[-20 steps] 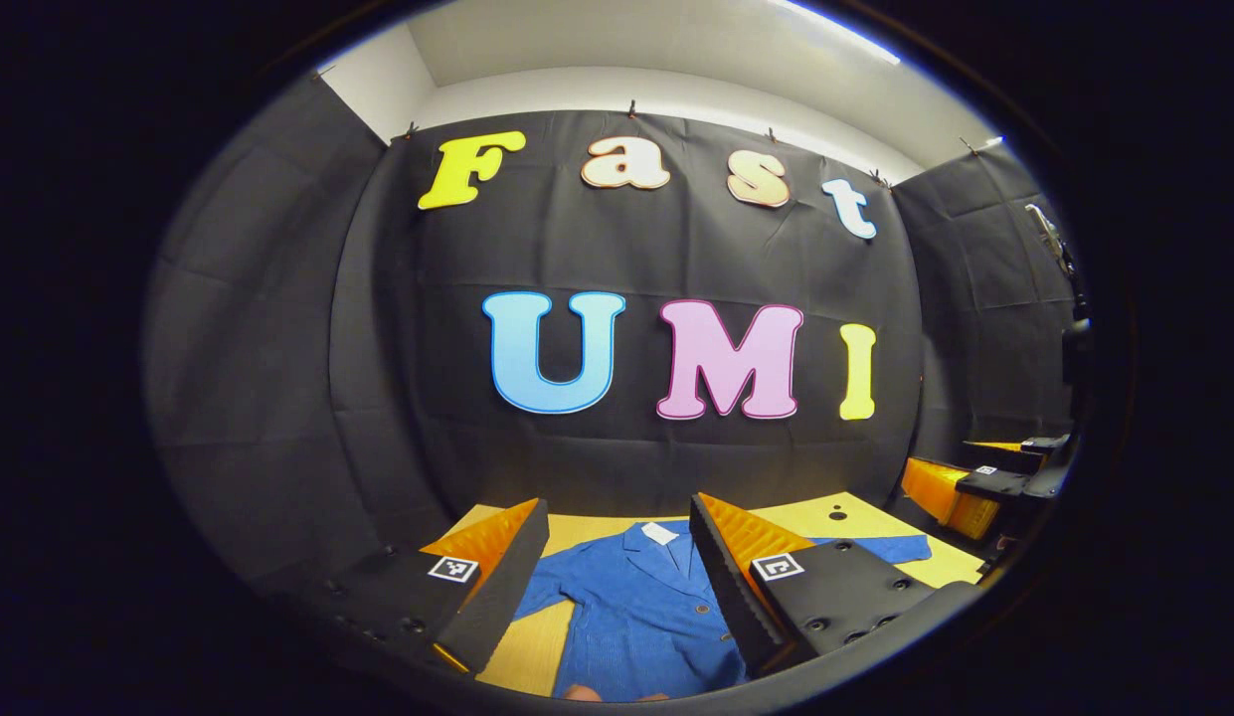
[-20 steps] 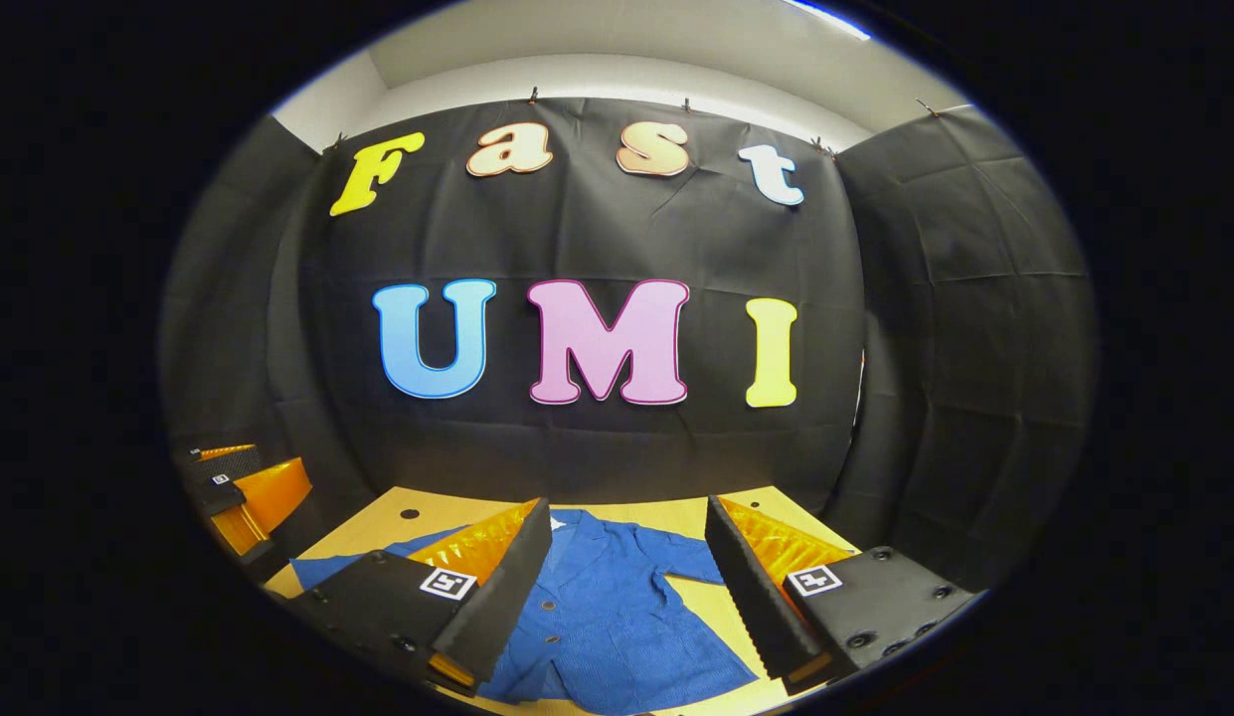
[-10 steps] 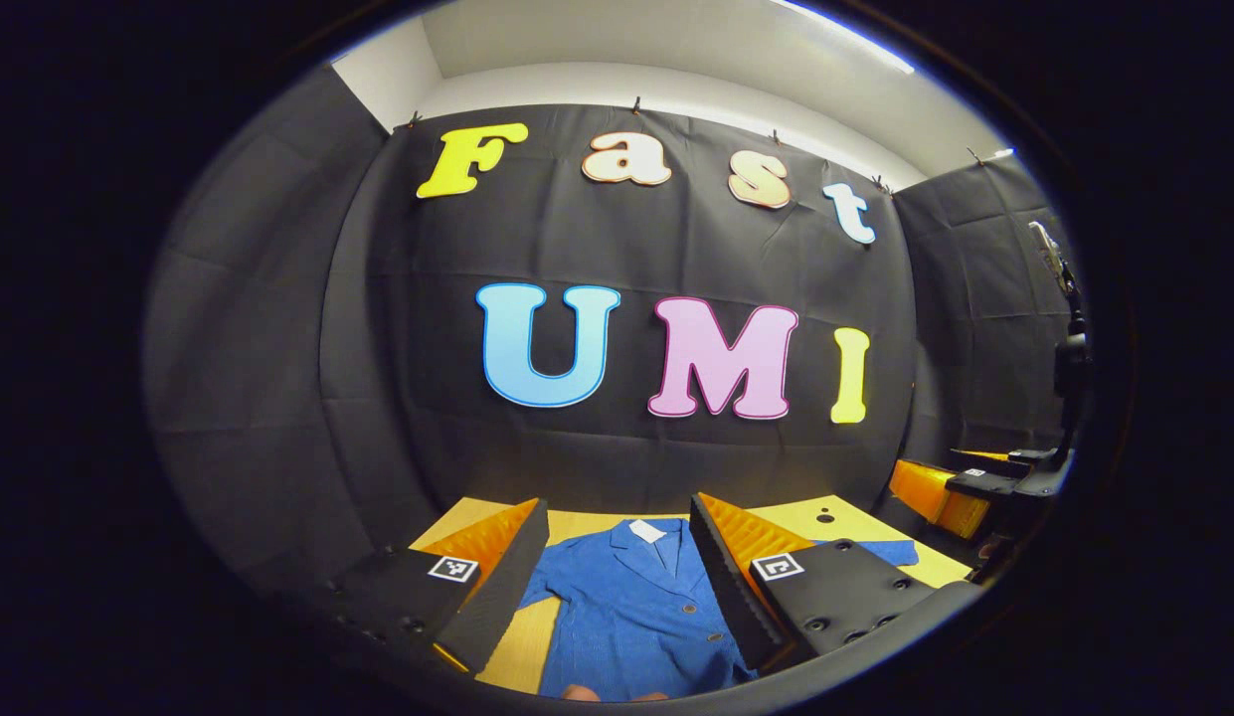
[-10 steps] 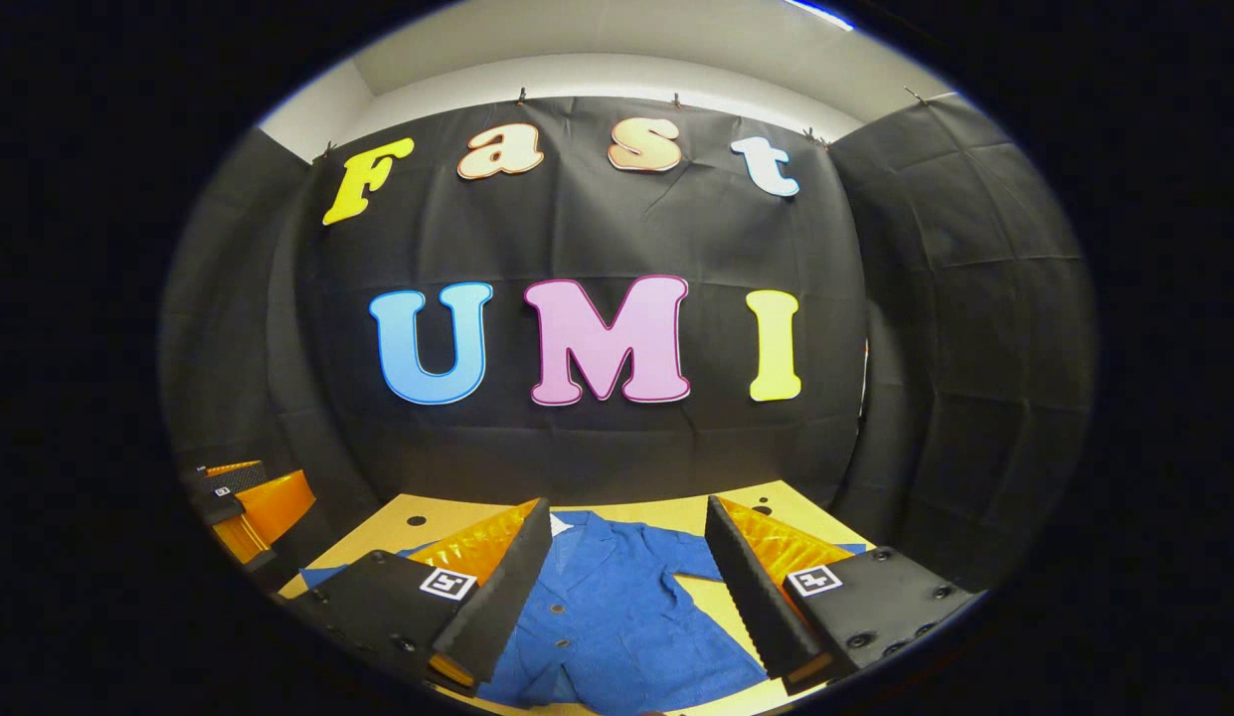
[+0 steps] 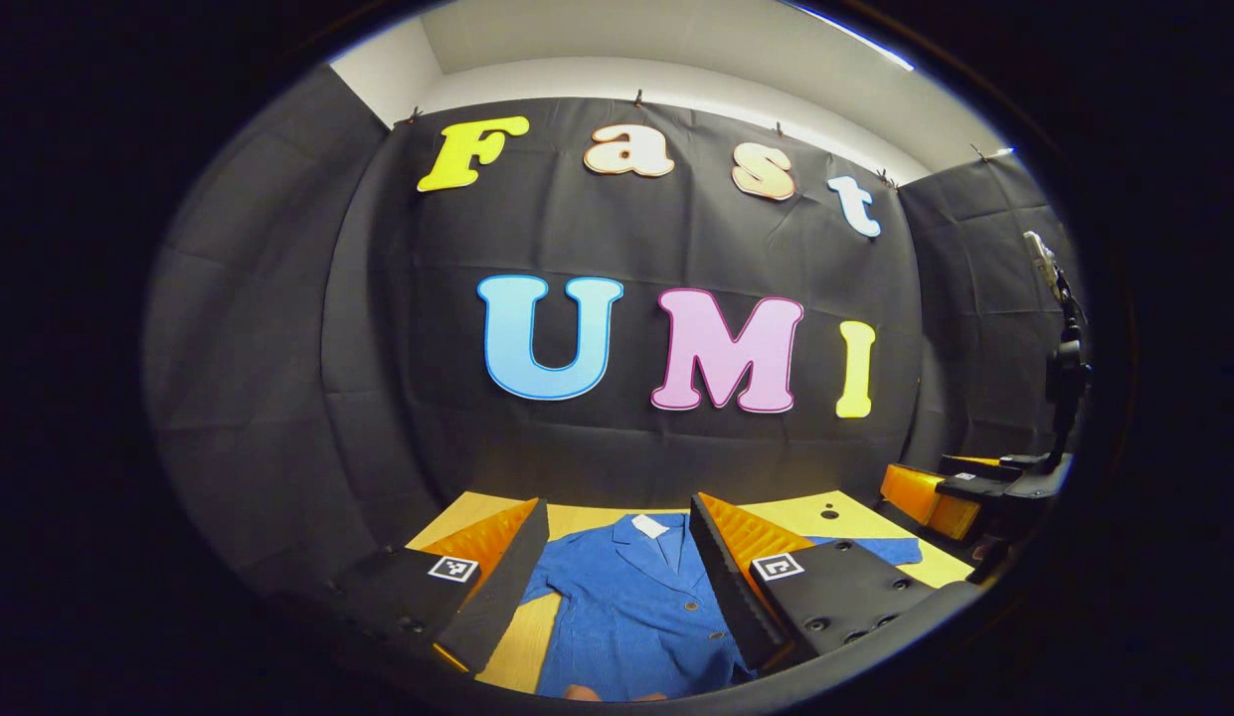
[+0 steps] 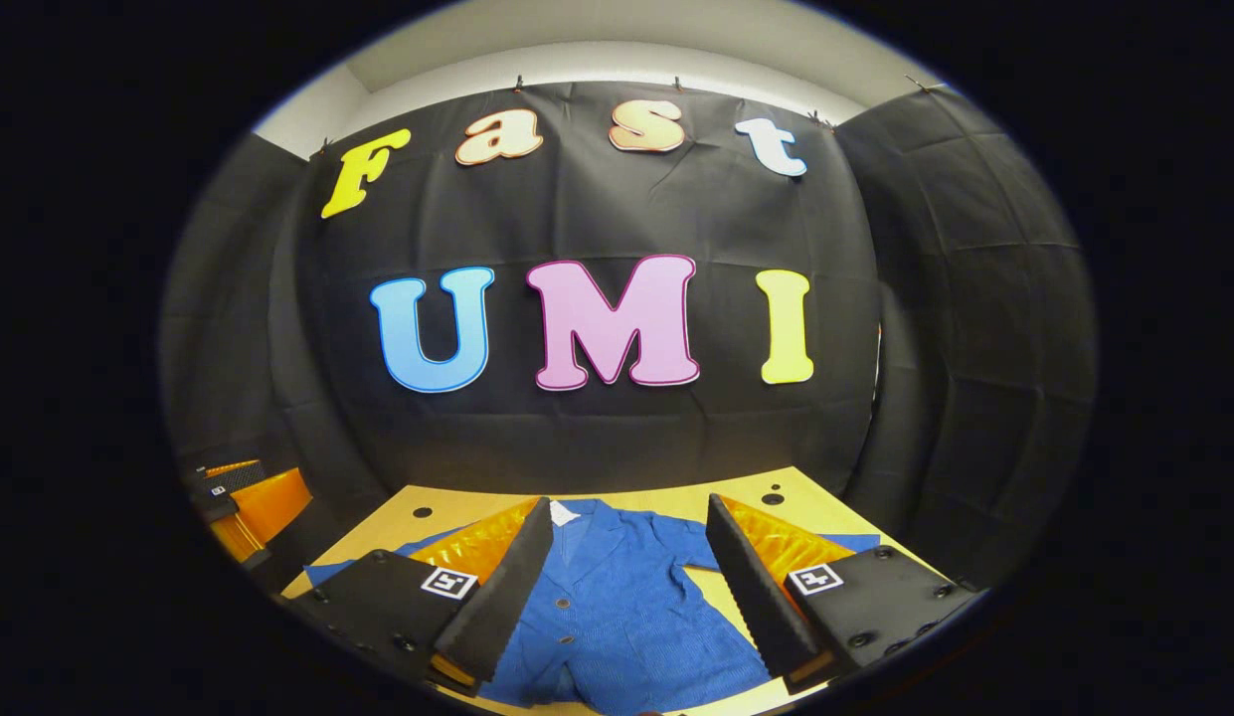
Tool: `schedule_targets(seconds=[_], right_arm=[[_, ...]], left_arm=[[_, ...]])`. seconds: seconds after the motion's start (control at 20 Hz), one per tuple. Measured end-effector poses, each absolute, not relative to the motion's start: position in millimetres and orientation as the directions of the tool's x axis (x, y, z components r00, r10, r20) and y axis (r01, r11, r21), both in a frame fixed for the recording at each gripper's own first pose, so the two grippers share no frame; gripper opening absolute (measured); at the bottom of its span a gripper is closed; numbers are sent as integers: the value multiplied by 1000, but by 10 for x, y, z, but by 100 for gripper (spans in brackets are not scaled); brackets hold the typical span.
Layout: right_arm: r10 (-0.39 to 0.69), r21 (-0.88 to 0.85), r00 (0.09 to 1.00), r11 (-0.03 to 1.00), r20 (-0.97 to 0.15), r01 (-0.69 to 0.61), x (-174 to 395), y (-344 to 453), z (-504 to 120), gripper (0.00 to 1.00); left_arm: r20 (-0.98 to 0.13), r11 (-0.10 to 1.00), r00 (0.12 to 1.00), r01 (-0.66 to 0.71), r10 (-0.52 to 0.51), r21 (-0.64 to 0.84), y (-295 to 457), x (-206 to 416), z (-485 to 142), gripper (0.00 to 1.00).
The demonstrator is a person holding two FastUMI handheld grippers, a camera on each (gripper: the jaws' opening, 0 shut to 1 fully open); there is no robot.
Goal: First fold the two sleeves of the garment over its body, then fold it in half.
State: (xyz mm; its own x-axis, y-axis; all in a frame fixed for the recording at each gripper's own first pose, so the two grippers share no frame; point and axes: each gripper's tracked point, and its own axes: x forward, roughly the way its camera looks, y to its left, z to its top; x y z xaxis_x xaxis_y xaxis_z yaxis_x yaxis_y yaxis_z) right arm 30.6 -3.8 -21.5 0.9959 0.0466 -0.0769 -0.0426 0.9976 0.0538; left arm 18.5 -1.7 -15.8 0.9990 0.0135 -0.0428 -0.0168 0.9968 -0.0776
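While both hand-held grippers (image 5: 617, 587) (image 6: 626, 587) gape, ribbed blue garment (image 5: 631, 607) lies flat.

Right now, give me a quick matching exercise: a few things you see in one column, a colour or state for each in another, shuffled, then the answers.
Things:
1. garment
2. table
3. left gripper
4. collar tag

States:
A. white
B. open, holding nothing
C. blue, lying flat, sleeves spread out
D. yellowish wood with small dark holes

Pairs: 1-C, 2-D, 3-B, 4-A
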Motion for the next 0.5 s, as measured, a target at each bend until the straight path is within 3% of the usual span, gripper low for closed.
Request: schedule_targets(seconds=[0.25, 0.5], right_arm=[[41, 45, 994, 998, -98, -37, 497, -211, -327, 97], [-90, 11, 973, 995, -214, 95, 909, -1029, -782, 98]], left_arm=[[-56, 997, 998, -32, 28, -77, -103, 282, -187, 84], [-71, 995, 996, -51, 46, -81, -232, 411, -253, 82]])
